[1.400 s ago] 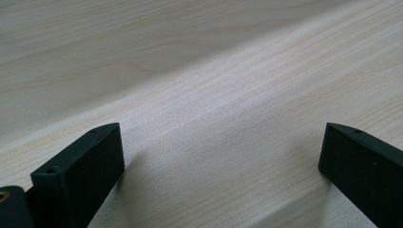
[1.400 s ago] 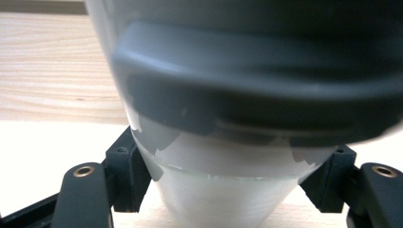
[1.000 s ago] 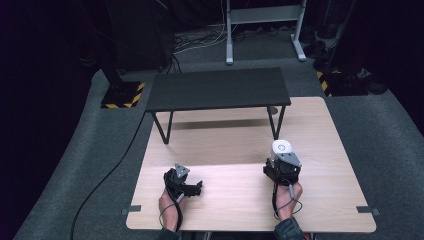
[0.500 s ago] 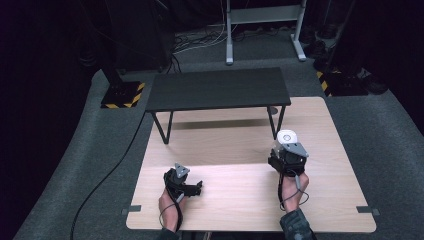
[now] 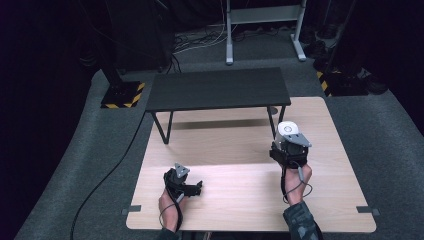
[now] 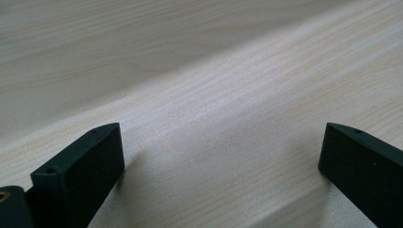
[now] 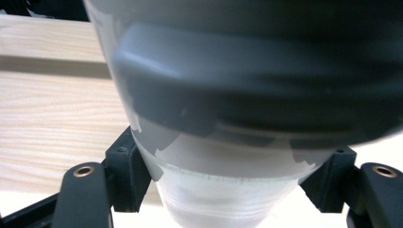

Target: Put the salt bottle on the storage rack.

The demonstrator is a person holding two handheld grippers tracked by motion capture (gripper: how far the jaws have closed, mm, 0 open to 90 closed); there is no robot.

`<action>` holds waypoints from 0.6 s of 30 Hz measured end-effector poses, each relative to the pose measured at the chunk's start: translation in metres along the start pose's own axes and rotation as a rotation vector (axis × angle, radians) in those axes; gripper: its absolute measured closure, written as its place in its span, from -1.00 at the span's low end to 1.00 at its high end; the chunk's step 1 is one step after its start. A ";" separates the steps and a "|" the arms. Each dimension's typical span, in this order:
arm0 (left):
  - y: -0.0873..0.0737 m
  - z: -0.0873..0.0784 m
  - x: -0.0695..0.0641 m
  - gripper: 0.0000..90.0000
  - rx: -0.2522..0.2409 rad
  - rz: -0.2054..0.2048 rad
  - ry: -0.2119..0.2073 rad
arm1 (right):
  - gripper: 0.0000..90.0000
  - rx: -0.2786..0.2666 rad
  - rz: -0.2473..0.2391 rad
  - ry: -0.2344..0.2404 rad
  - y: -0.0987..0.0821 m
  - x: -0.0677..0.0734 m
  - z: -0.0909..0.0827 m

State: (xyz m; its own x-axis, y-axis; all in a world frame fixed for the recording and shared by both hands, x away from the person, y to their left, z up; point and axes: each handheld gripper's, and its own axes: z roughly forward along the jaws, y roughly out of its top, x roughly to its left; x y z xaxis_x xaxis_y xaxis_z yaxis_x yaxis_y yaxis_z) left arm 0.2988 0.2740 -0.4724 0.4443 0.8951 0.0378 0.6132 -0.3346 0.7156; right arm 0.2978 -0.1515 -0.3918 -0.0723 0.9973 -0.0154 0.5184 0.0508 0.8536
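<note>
A white cup (image 5: 288,129) with a dark grey band (image 7: 247,90) is held off the wooden table (image 5: 240,200) at the right, in front of the black bench. My right gripper (image 5: 289,146) is shut on its lower part, a jaw on either side (image 7: 228,190). The cup's base is hidden at the bottom edge of the right gripper view. My left gripper (image 5: 194,187) rests low on the tabletop near the front left. Its jaws stand wide apart (image 6: 221,156) with only bare wood (image 6: 190,71) between them.
A low black bench (image 5: 217,89) stands across the far half of the table, its legs on the wood. Beyond the table, on grey carpet, are a metal stand (image 5: 260,20) and a yellow-and-black striped base (image 5: 120,95).
The right gripper has risen with the cup and drifted slightly farther from the front edge. The left gripper has stayed where it was.
</note>
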 end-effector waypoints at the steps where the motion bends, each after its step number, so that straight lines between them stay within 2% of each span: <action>1: 0.000 0.000 0.000 -0.98 -0.002 -0.003 0.000 | -0.36 -0.001 -0.004 -0.002 0.003 0.000 0.000; 18: 0.000 0.000 0.000 -0.97 0.000 0.002 -0.001 | -0.36 -0.035 -0.048 0.002 0.039 -0.007 -0.009</action>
State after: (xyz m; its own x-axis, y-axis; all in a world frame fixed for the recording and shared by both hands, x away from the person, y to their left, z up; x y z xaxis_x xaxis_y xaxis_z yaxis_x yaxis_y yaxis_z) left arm 0.2987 0.2742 -0.4723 0.4460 0.8942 0.0381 0.6123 -0.3359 0.7157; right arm 0.3107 -0.1566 -0.3538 -0.0983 0.9936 -0.0553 0.4839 0.0963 0.8698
